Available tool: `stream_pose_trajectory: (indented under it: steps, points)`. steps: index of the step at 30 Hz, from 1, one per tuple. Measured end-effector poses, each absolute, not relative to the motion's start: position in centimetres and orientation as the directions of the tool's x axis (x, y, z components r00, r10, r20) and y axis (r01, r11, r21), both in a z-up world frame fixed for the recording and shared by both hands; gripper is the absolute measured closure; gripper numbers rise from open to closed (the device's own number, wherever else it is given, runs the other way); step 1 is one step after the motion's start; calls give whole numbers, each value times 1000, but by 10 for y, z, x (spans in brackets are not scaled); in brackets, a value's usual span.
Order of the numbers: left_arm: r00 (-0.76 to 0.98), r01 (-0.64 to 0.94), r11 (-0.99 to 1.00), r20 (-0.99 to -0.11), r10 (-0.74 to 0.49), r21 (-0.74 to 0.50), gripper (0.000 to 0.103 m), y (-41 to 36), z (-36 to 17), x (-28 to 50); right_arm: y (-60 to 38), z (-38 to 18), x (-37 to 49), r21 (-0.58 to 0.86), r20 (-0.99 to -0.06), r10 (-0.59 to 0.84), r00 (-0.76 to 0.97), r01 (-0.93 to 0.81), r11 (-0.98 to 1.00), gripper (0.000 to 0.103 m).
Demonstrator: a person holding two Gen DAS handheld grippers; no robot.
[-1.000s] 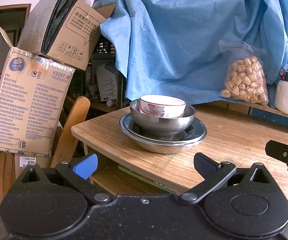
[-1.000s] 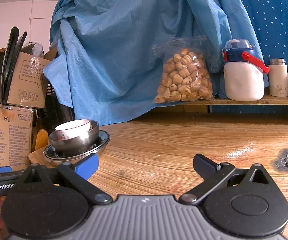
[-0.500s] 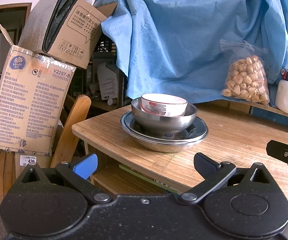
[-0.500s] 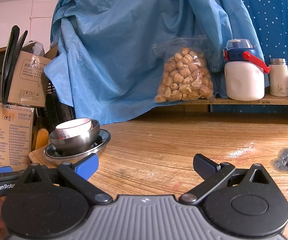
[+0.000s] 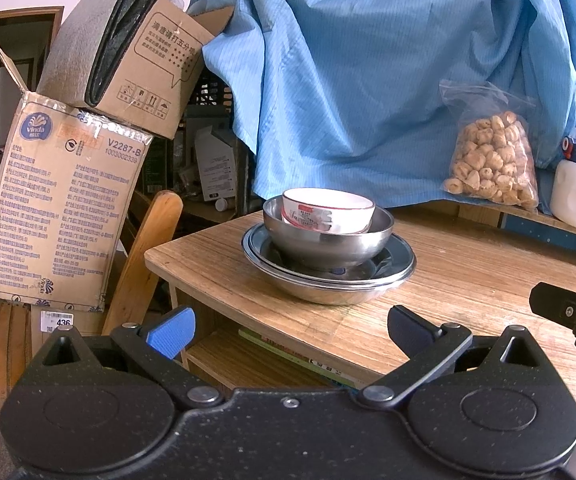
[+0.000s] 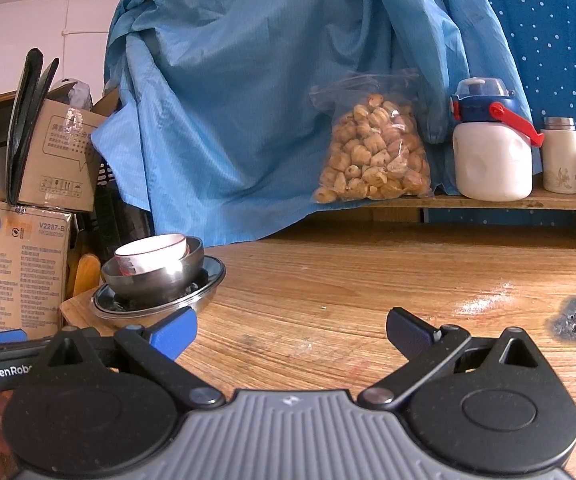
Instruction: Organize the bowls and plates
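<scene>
- Two grippers, left gripper [image 5: 289, 327] and right gripper [image 6: 291, 326], stand with jaws wide apart, holding nothing.
- White ceramic bowl [image 5: 327, 211] sits in round steel bowl [image 5: 329, 238], on shiny steel plates [image 5: 391, 268], at 12 o'clock from the left gripper.
- Stack rests near the corner of the grainy wooden table [image 6: 367, 280].

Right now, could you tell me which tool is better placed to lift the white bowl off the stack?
Probably the left tool: it is open and faces the white bowl in the steel bowl nearly head-on. The right tool, also open, sees the stack far off to its left side.
</scene>
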State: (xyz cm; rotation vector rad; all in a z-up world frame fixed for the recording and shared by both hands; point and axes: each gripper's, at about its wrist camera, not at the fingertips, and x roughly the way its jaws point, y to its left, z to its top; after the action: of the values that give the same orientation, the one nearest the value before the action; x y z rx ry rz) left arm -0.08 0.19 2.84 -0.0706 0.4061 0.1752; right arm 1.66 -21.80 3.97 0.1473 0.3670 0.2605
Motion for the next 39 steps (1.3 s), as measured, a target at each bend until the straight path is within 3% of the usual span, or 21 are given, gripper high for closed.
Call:
stream_pose_trajectory:
  steps: [39]
  points:
    - [896, -177, 984, -419, 150, -27, 1, -1, 28, 0, -217, 41, 15, 183, -342, 285, 895, -234, 955, 0]
